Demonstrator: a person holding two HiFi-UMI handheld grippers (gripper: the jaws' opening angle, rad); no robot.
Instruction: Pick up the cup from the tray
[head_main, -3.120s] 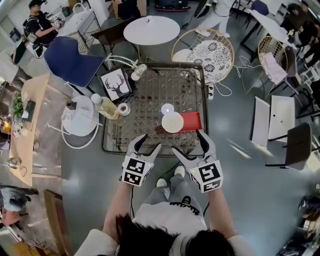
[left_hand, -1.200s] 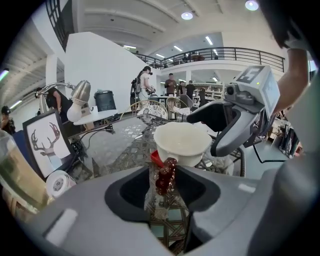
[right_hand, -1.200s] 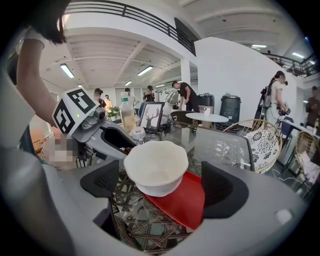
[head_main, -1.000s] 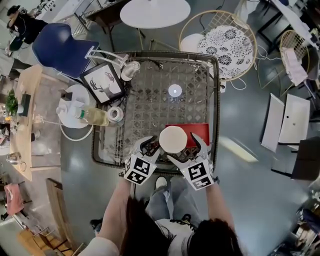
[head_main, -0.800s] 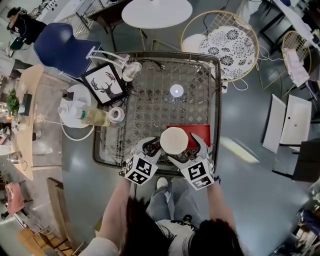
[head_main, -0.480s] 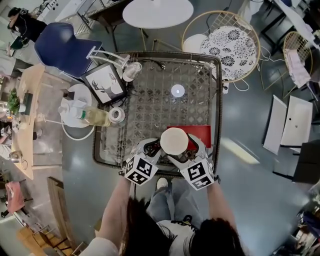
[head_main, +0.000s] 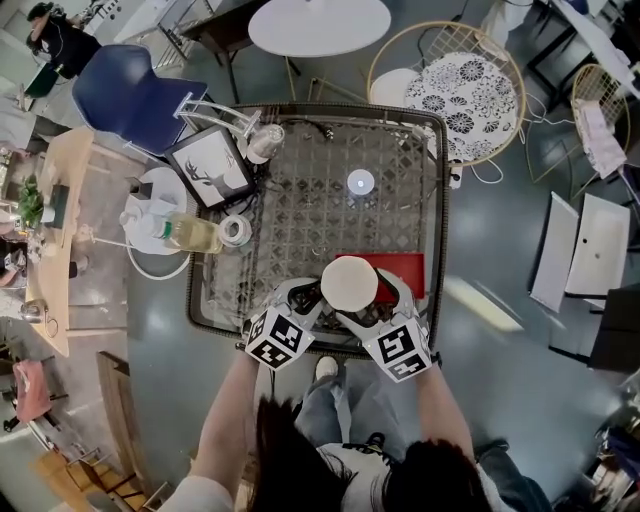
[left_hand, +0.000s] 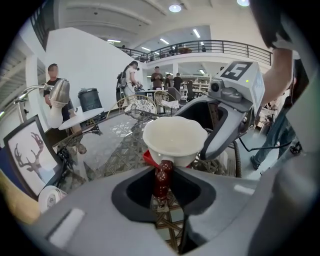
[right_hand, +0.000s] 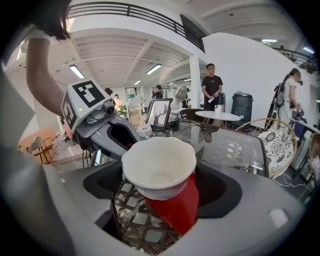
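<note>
My left gripper (head_main: 303, 295) has its jaws clamped on the red handle (left_hand: 162, 175) at nine o'clock of the cup (head_main: 349, 283), while my right gripper (head_main: 372, 300) has its jaws gaping around the bowl, so I judge it grasped, with the lift off the tray (head_main: 405, 268) left.

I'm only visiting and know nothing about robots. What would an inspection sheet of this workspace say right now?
Surface: glass-topped woven table; no spills seen.
Job's things: white cup on a dark red stem, at the left end of the red tray.
Clutter: deer picture, bottle, tape roll on the left side; small white disc farther back.
Grippers: left gripper has its jaws closed on the cup's stem; right gripper has its jaws apart round the bowl, contact unclear.
Cables: white cord on the floor right of the table.
Surroundings: blue chair, round white table, wicker chair; people farther off.
</note>
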